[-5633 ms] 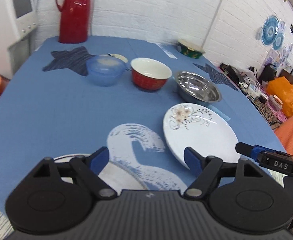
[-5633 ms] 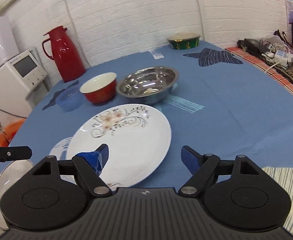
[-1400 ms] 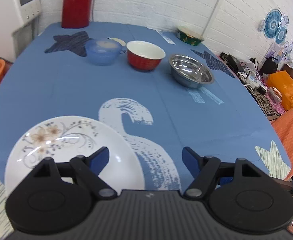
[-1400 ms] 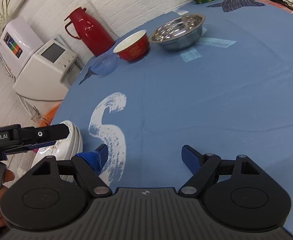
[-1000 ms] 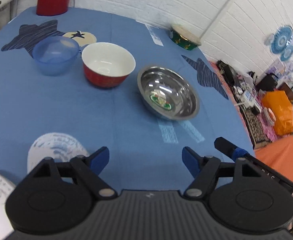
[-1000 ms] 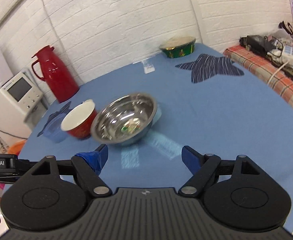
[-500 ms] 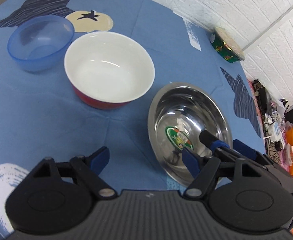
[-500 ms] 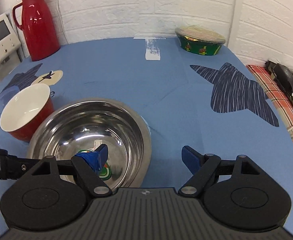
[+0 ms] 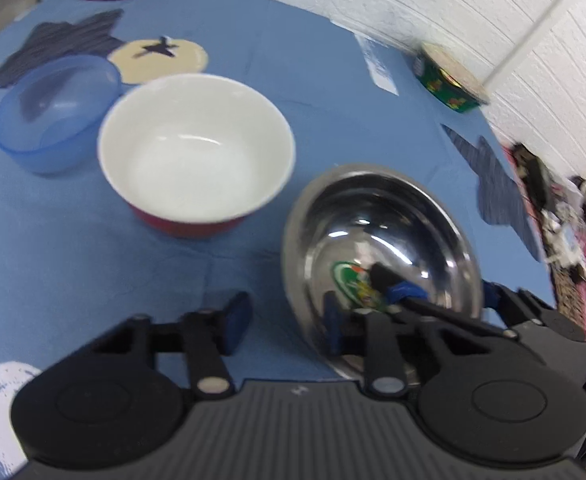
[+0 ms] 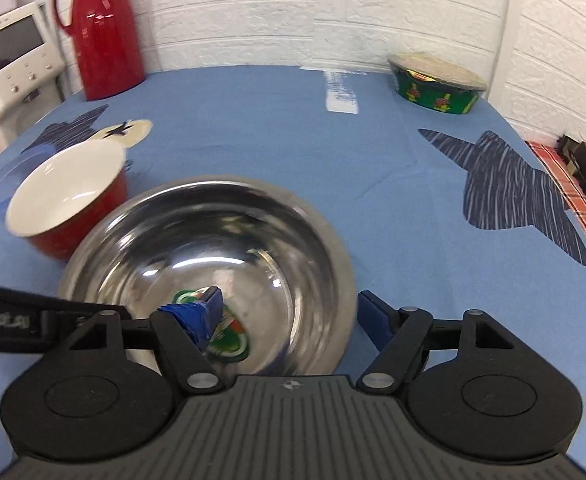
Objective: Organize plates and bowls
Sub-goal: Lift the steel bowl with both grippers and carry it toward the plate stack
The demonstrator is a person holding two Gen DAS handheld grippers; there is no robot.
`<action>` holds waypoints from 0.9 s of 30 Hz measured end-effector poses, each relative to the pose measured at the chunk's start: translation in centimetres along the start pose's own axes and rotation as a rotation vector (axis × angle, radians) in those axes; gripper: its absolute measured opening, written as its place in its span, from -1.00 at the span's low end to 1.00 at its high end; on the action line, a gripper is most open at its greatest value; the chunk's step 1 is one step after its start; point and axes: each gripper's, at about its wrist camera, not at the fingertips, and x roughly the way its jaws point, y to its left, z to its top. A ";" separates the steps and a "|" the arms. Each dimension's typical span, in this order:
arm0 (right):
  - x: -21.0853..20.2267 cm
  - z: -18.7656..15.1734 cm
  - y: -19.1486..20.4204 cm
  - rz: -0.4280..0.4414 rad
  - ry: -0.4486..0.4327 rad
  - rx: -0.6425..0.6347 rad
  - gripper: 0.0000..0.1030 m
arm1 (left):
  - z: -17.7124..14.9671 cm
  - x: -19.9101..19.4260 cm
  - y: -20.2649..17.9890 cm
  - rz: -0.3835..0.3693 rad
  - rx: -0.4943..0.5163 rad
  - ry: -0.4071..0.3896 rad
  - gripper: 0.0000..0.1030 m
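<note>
2 grippers are converging on the steel bowl [image 10: 209, 248] sitting at 4 o'clock from the red bowl [image 9: 197, 152], right gripper [image 10: 289, 316] spread wide straddling its thin near rim, left gripper [image 9: 285, 316] likewise agape; it's looking light, rigid, slippery.

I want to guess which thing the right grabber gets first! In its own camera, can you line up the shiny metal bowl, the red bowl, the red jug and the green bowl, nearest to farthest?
1. Shiny metal bowl: right at the right gripper, its rim between the fingers.
2. Red bowl: just behind, on the left.
3. Red jug and green bowl: both far back by the wall, jug left, bowl right; too close to rank.
</note>
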 end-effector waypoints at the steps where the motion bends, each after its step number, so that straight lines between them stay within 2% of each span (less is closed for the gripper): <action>1: -0.4 -0.2 0.5 -0.006 0.000 -0.017 0.11 | -0.2 -0.2 0.0 -0.027 0.002 0.017 -1.00; 3: -1.7 -0.9 1.3 -0.017 -0.002 -0.029 0.09 | -1.1 -1.3 -0.3 -0.023 0.042 0.009 -1.00; 6: -3.7 -2.1 1.8 0.013 0.014 0.006 0.15 | -3.0 -3.5 -0.3 -0.045 0.098 0.008 -1.00; 10: -7.3 -4.9 4.0 0.008 0.002 -0.001 0.17 | -6.8 -6.6 0.1 -0.058 0.170 0.012 -1.00; 16: -13.0 -9.5 7.2 0.021 -0.019 -0.007 0.19 | -12.9 -10.8 3.5 -0.136 0.170 0.071 -1.00; 20: -16.0 -12.1 9.5 0.016 -0.042 -0.047 0.22 | -16.4 -13.6 5.4 -0.173 0.183 0.067 -1.00; 27: -17.5 -14.1 11.3 -0.022 -0.043 -0.054 0.24 | -19.1 -14.8 7.0 -0.210 0.177 0.075 -1.00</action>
